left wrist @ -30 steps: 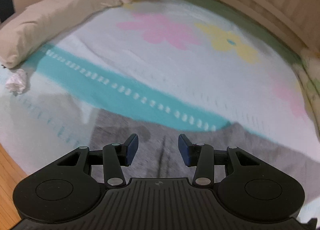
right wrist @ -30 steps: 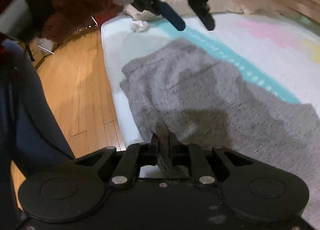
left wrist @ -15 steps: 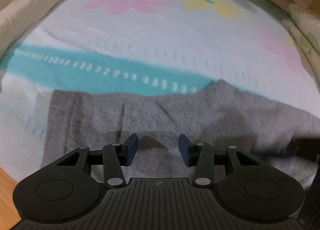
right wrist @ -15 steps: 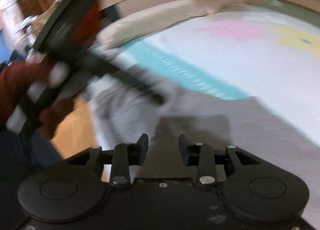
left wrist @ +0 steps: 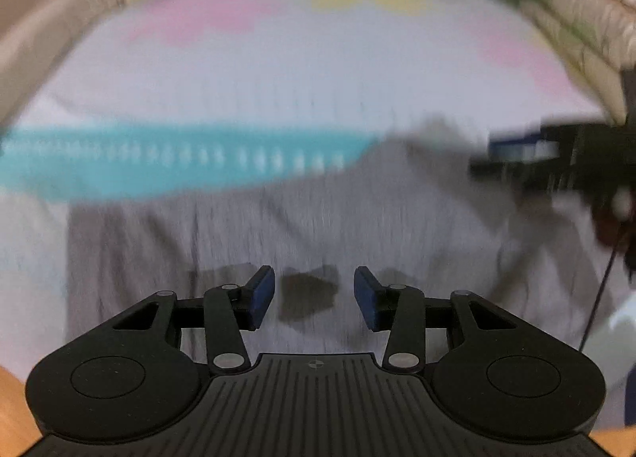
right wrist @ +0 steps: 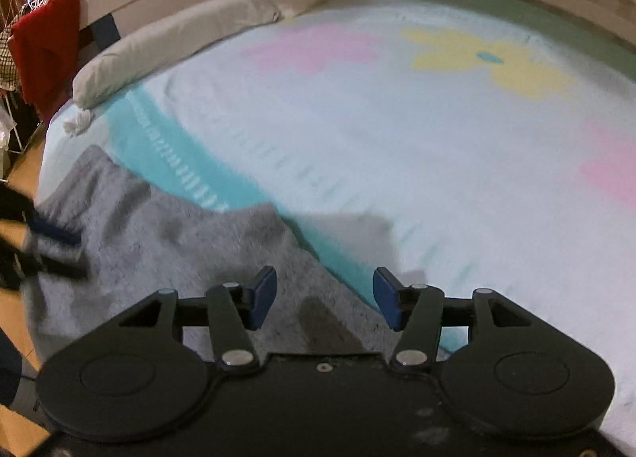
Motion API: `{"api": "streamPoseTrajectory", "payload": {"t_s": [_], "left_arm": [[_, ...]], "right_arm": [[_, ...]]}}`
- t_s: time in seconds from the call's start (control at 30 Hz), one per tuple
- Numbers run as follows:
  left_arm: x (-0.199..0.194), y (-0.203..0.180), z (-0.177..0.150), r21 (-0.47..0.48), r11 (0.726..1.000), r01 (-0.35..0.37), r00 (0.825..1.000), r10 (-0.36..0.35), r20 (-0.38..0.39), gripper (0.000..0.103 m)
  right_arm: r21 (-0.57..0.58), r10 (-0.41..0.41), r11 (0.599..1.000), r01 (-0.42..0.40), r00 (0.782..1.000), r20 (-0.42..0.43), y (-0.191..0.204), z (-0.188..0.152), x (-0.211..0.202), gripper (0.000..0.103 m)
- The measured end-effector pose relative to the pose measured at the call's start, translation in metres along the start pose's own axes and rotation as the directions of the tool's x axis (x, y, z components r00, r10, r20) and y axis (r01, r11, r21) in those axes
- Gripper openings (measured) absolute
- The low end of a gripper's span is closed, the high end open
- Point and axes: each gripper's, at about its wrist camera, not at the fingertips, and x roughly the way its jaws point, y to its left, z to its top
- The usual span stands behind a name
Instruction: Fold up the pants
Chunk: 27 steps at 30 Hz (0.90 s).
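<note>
Grey pants (left wrist: pixel 318 226) lie flat on the bed, near its front edge; in the right wrist view the grey pants (right wrist: pixel 159 242) fill the lower left. My left gripper (left wrist: pixel 314 296) is open and empty, hovering just above the pants. My right gripper (right wrist: pixel 325 296) is open and empty, above the pants' right edge. The right gripper also shows blurred at the right of the left wrist view (left wrist: pixel 556 162). The left gripper shows blurred at the left edge of the right wrist view (right wrist: pixel 47 246).
The bed has a pale cover (right wrist: pixel 397 131) with a teal stripe (right wrist: pixel 175 154) and pink and yellow flowers. A long pillow (right wrist: pixel 179 39) lies at the far left edge. A crumpled white tissue (right wrist: pixel 77 125) lies by it. Wooden floor (right wrist: pixel 20 174) is to the left.
My right gripper has opened and let go of the pants, then lifted and swung right. My left gripper moved over the pants, still open. The pants now lie flatter.
</note>
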Motion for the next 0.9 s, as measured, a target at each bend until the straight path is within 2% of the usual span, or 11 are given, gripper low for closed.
{"api": "streamPoseTrajectory", "payload": {"t_s": [0.03, 0.07, 0.1, 0.13, 0.3, 0.5, 0.6, 0.73, 0.9], "left_arm": [[-0.003, -0.001, 0.005, -0.005, 1.000, -0.015, 0.999, 0.015, 0.028, 0.042], [-0.005, -0.001, 0.010, -0.013, 1.000, -0.019, 0.999, 0.019, 0.047, 0.043], [-0.006, -0.001, 0.016, -0.018, 1.000, -0.011, 0.999, 0.012, 0.053, 0.043], [-0.004, -0.003, 0.023, -0.022, 1.000, 0.002, 0.999, -0.001, 0.052, 0.043], [0.010, -0.012, 0.057, -0.043, 0.999, 0.018, 0.999, -0.016, 0.041, 0.043], [0.036, -0.033, 0.088, -0.077, 0.993, 0.090, 0.996, -0.088, 0.020, 0.043], [0.050, -0.051, 0.096, -0.027, 0.994, 0.110, 0.994, -0.110, 0.006, 0.043], [0.069, -0.070, 0.095, 0.043, 0.990, 0.135, 0.990, -0.132, -0.056, 0.043], [0.083, -0.080, 0.094, 0.106, 0.991, 0.084, 0.993, -0.074, -0.091, 0.043]], "right_arm": [[0.002, 0.008, 1.000, -0.008, 1.000, -0.009, -0.001, -0.001, 0.003, 0.056], [0.002, 0.014, 1.000, -0.014, 1.000, -0.018, -0.002, -0.002, 0.006, 0.045], [-0.003, 0.017, 1.000, -0.017, 1.000, -0.025, -0.004, -0.004, 0.004, 0.031], [-0.015, 0.024, 1.000, -0.025, 0.999, -0.032, -0.002, -0.003, 0.004, 0.004], [-0.119, 0.028, 0.993, -0.028, 1.000, -0.001, 0.019, -0.011, -0.009, 0.004], [-0.207, 0.044, 0.977, -0.046, 0.999, -0.011, 0.038, -0.032, -0.026, 0.004], [-0.232, 0.049, 0.971, -0.054, 0.998, -0.027, 0.042, -0.041, -0.025, 0.004], [-0.242, 0.058, 0.968, -0.064, 0.998, -0.031, 0.045, -0.047, -0.026, 0.004], [-0.273, 0.066, 0.959, -0.072, 0.997, -0.033, 0.048, -0.051, -0.029, 0.004]]}}
